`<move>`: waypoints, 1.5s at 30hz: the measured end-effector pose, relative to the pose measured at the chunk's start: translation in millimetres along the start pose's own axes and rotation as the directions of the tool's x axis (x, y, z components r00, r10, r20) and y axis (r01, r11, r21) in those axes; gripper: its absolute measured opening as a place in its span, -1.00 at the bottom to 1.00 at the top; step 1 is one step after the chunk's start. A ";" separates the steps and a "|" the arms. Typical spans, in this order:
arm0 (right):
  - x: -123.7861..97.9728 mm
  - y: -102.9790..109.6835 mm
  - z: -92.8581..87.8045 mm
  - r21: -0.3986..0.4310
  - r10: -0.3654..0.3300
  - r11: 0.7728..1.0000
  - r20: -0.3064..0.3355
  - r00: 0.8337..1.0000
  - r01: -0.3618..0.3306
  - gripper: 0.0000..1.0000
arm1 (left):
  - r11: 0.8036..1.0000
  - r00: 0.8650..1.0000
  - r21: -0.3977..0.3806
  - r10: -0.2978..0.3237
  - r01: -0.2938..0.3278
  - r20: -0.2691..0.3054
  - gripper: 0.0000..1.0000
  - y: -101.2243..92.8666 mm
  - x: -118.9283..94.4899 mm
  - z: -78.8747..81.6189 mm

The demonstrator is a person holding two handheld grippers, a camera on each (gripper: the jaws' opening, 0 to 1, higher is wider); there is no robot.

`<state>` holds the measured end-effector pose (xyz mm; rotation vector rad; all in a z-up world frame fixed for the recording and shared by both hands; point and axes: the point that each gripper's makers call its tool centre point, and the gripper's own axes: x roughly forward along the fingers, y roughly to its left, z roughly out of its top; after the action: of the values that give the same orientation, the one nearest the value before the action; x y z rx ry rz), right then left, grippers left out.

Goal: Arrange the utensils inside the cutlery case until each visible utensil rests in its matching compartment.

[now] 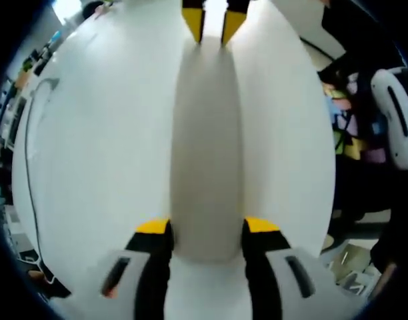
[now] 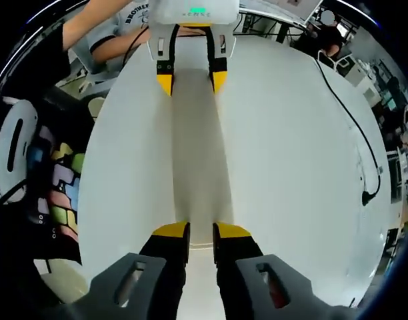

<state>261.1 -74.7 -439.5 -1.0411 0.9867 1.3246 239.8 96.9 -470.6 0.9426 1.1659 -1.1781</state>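
A long, narrow pale grey cutlery case (image 1: 207, 147) lies shut on the white table (image 1: 104, 133); no utensils show. My left gripper (image 1: 207, 227) straddles one end, its yellow-tipped jaws pressed against both long sides. At the far end the right gripper (image 1: 213, 23) meets the case. In the right gripper view the case (image 2: 196, 153) runs away from my right gripper (image 2: 201, 231), whose jaws stand only slightly apart over its near end; whether they grip it is unclear. The left gripper (image 2: 191, 80) holds the far end.
A black cable (image 2: 351, 120) crosses the table (image 2: 291, 167) to a plug (image 2: 371, 197) near its edge. A person's arm (image 2: 111, 33) rests past the far end. Beyond one long table edge lie a colourful floor mat (image 2: 57, 187) and a white oval object (image 2: 14, 143).
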 end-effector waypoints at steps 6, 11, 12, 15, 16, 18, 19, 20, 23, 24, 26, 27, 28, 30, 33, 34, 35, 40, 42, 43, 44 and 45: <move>1.8 -2.8 0.2 -0.055 -0.011 0.998 -0.037 0.999 0.009 -0.76 | 1.000 1.000 -0.002 0.000 0.000 0.006 -0.13 1.2 -0.8 -0.5; 2.6 -4.0 0.7 -0.021 0.000 1.000 -0.051 0.999 -0.001 -0.82 | 1.000 1.000 -0.002 0.002 -0.002 -0.001 -0.13 1.8 -1.0 -0.7; 2.8 -3.6 0.4 -0.023 -0.001 1.000 -0.055 0.999 0.000 -0.82 | 1.000 1.000 -0.002 0.003 -0.003 -0.002 -0.13 1.8 -1.0 -0.7; 3.5 -2.9 0.2 -0.033 -0.012 0.999 -0.066 0.998 0.010 -0.82 | 1.000 1.000 -0.005 0.003 -0.003 0.004 -0.12 1.4 -1.3 -0.5; 3.6 -2.6 0.0 -0.035 -0.016 0.999 -0.069 0.998 0.013 -0.82 | 1.000 1.000 -0.008 0.002 -0.002 0.008 -0.12 1.5 -1.5 -0.5; 3.3 -3.0 -0.2 -0.033 -0.011 0.999 -0.070 0.997 0.009 -0.82 | 1.000 1.000 -0.006 0.004 -0.004 0.019 -0.12 0.9 -1.6 -0.6; 3.4 -3.0 -0.1 -0.033 -0.008 0.999 -0.070 0.998 0.005 -0.82 | 1.000 1.000 -0.001 0.005 -0.005 0.022 -0.12 0.7 -1.5 -0.6; 3.4 -3.0 -0.3 -0.032 -0.005 0.999 -0.070 0.997 0.003 -0.82 | 1.000 1.000 -0.001 0.006 -0.006 0.024 -0.12 0.8 -1.5 -0.3; 3.5 -2.7 -0.3 -0.045 -0.008 0.999 -0.072 0.997 0.005 -0.82 | 1.000 0.999 -0.007 0.015 -0.015 0.029 -0.12 0.7 -2.5 -0.3; 3.5 -2.5 -0.4 -0.045 -0.010 0.999 -0.072 0.997 0.006 -0.82 | 1.000 0.999 -0.008 0.019 -0.019 0.028 -0.13 0.4 -4.0 -0.8; 3.4 -2.4 -0.5 -0.048 -0.013 0.999 -0.070 0.997 0.010 -0.82 | 0.999 0.999 -0.016 0.030 -0.029 0.028 -0.15 0.2 -9.0 -1.6; 3.4 -2.5 -0.5 -0.045 -0.012 0.999 -0.068 0.998 0.009 -0.82 | 0.999 0.999 -0.022 0.035 -0.034 0.031 -0.16 0.0 -12.1 -1.7; 3.4 -2.4 -0.6 -0.043 -0.011 0.999 -0.066 0.998 0.008 -0.82 | 0.999 0.999 -0.028 0.040 -0.039 0.036 -0.17 -0.5 -15.7 -1.7; 3.3 -2.6 -0.8 -0.042 -0.008 0.999 -0.060 0.998 0.005 -0.82 | 0.998 0.998 -0.033 0.048 -0.046 0.045 -0.18 -2.3 -23.2 -1.9; 2.9 -2.0 -1.0 -0.046 -0.008 0.999 -0.049 0.999 0.005 -0.82 | 0.996 0.995 -0.044 0.081 -0.078 0.060 -0.26 -2.1 -32.9 1.5; 2.9 -1.9 -1.0 -0.047 -0.008 0.999 -0.047 0.999 0.006 -0.82 | 0.996 0.994 -0.047 0.083 -0.080 0.066 -0.32 -2.9 -34.4 3.4; 3.0 -1.9 -1.0 -0.046 -0.008 0.999 -0.046 0.999 0.006 -0.82 | 0.996 0.994 -0.047 0.082 -0.079 0.068 -0.43 -3.8 -35.3 4.6; 2.8 -1.1 -1.5 -0.043 -0.008 0.999 -0.046 0.999 0.006 -0.82 | 0.997 0.995 -0.025 0.076 -0.074 0.070 -0.54 -9.2 -31.2 13.7; 2.8 -1.2 -1.5 -0.046 -0.009 0.999 -0.050 0.999 0.007 -0.82 | 0.997 0.996 -0.024 0.073 -0.072 0.056 -0.55 -8.7 -28.1 14.1; 2.7 -1.3 -1.3 -0.047 -0.009 0.999 -0.051 0.999 0.007 -0.82 | 0.997 0.996 -0.027 0.073 -0.072 0.051 -0.55 -8.3 -27.5 14.4; 2.7 -1.5 -1.4 -0.047 -0.009 0.999 -0.053 0.999 0.006 -0.82 | 0.997 0.996 -0.038 0.074 -0.072 0.047 -0.56 -7.6 -29.1 14.7; 2.7 -1.5 -1.4 -0.049 -0.008 0.999 -0.055 0.998 0.005 -0.82 | 0.997 0.996 -0.044 0.072 -0.070 0.043 -0.56 -8.1 -28.7 14.6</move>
<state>262.7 -75.4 -442.5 -1.1216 0.9955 1.3264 234.4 86.6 -439.5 0.9137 1.1090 -1.1082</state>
